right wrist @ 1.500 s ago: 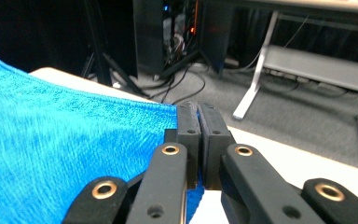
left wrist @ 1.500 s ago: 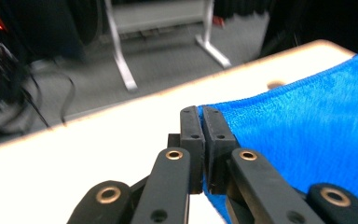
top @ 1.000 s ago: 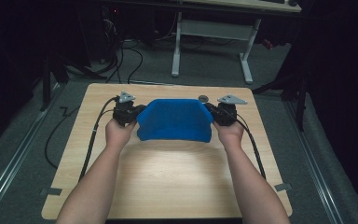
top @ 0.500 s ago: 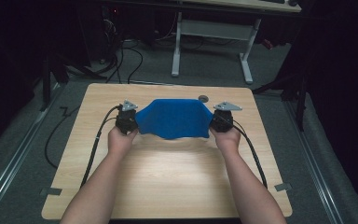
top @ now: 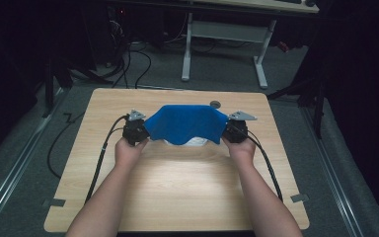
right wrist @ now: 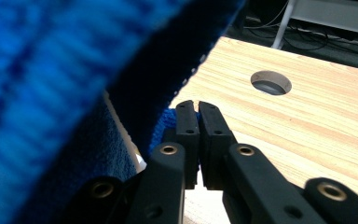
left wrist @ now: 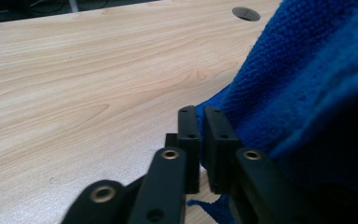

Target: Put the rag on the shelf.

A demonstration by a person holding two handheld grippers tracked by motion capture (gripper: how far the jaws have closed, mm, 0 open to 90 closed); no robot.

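Two grippers, one blue cloth [top: 185,123] stretched between them above a wooden table [top: 177,182].

Left gripper [top: 143,132]: held in the left hand [top: 128,150], jaws nearly together and pinching the cloth's left corner; in the left gripper view [left wrist: 200,116] blue fabric sits between the jaw tips and a scrap of it hangs below. Right gripper [top: 227,131]: held in the right hand [top: 241,148], jaws likewise pressed narrow on the cloth's right corner, seen in the right gripper view [right wrist: 195,108] with blue fabric [right wrist: 51,84] bunched beside them. Cloth: spread wide over the table's far middle, lower edge sagging at centre. White item [top: 193,142]: partly visible under that sag, kind not clear. Round hole [top: 215,104]: in the tabletop just beyond the cloth. Cable [top: 101,153]: trails from the left gripper along the forearm.
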